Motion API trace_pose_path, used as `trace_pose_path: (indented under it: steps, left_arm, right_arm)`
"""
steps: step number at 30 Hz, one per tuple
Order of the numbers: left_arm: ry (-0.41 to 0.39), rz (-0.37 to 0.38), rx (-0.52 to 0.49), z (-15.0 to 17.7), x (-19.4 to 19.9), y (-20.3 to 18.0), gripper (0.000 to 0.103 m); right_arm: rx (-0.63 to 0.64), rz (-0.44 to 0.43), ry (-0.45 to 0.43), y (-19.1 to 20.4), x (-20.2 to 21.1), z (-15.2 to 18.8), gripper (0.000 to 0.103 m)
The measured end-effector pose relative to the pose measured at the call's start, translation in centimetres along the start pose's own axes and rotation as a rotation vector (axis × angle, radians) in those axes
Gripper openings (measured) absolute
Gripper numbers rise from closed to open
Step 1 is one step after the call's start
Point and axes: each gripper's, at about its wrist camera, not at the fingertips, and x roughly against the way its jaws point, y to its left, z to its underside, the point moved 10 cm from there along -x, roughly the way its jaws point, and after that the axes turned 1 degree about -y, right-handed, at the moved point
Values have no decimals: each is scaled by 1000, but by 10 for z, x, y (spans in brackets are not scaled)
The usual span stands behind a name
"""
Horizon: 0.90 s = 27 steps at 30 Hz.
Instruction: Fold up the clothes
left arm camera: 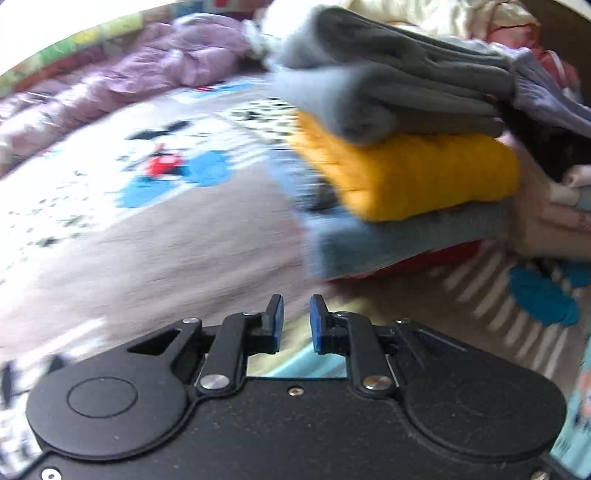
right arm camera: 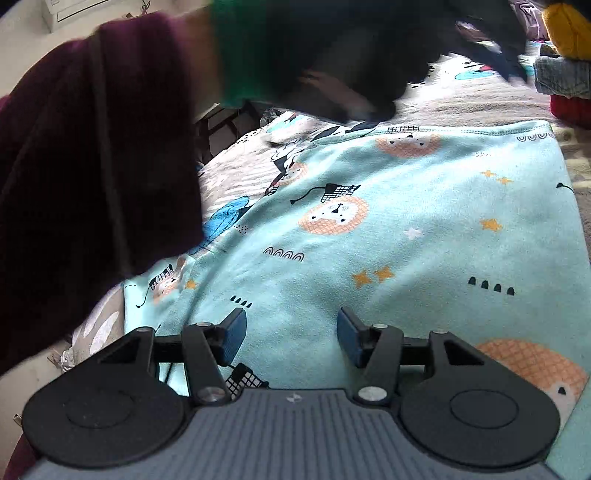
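Mint printed garment (right arm camera: pixel 424 236) spread flat on bed (left arm camera: pixel 184 236) under right hand-held gripper (right arm camera: pixel 291 338), jaws apart, empty; left hand-held gripper (left arm camera: pixel 296 323) narrowly parted, empty, near folded stack (left arm camera: pixel 406 173).

A grey bedsheet (left arm camera: pixel 177 236) printed with cartoon mice, blue patches and white stripes covers the bed. A crumpled lilac quilt (left arm camera: pixel 155 62) lies along its far edge, and behind it runs a strip of multicoloured patterned wall (left arm camera: pixel 74 40), blurred. A white box (right arm camera: pixel 70 9) sits high on a pale wall.
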Motion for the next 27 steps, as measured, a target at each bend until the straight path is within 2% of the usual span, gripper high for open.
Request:
trace_pose_path:
  steps: [3, 6, 8, 10, 12, 13, 15, 17, 19, 21, 22, 24, 26, 27]
  left_arm:
    - [8, -41, 36, 21, 29, 34, 13]
    - [51, -18, 37, 50, 35, 41, 13]
    - [99, -21, 10, 71, 23, 37, 13]
    - [152, -63, 6, 85, -4, 44, 14]
    - [105, -105, 32, 77, -13, 57, 17]
    - [66, -180, 81, 68, -8, 73, 17]
    - [4, -217, 148, 55, 8, 95, 17]
    - [-16, -195, 176, 51, 25, 102, 17]
    - [2, -172, 136, 56, 36, 98, 17]
    - [41, -100, 119, 72, 35, 89, 22]
    - [86, -84, 100, 83, 27, 86, 24]
    - [153, -165, 37, 104, 6, 92, 31]
    - [88, -217, 90, 93, 11, 107, 31]
    - [51, -286, 116, 85, 20, 119, 30]
  right_arm:
    - [3, 2, 0, 0, 0, 0, 55]
    - [5, 3, 0, -1, 1, 0, 55]
    - [12, 6, 0, 0, 1, 2, 56]
    - [25, 12, 1, 1, 1, 2, 56]
    - [42, 19, 1, 3, -1, 3, 58]
    - [50, 21, 0, 4, -1, 4, 58]
    - [55, 20, 0, 4, -1, 4, 59]
    - [50, 16, 0, 3, -3, 3, 59]
    - [43, 12, 0, 2, -2, 3, 59]
    - [44, 12, 0, 2, -2, 3, 59]
    - [44, 12, 0, 2, -2, 3, 59]
    - [46, 14, 0, 2, -2, 3, 59]
    - [48, 15, 0, 1, -3, 3, 59]
    - [47, 13, 0, 1, -3, 3, 59]
